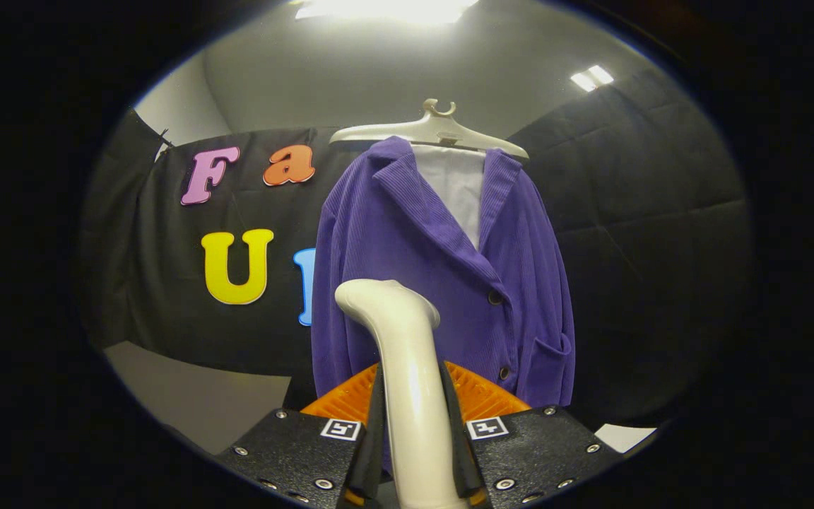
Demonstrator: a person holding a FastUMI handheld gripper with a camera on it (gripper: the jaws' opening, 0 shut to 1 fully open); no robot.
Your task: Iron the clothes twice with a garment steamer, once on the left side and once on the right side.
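The gripper view rides on the gripper (417, 452) itself and looks forward along its two fingers (372, 452), which rise into the lower middle of the round fisheye picture; the camera sits low and tilts slightly upward, so the ceiling lights (386, 8) show above; it faces the purple jacket (393, 240) on its hanger (429, 131) almost head-on, near enough that the garment takes the centre from collar to hem; the garment steamer (410, 396), pressed between both fingers, stands closest to the lens and covers part of the jacket's lower front; the booth's black wall (647, 233) curves away on both sides.
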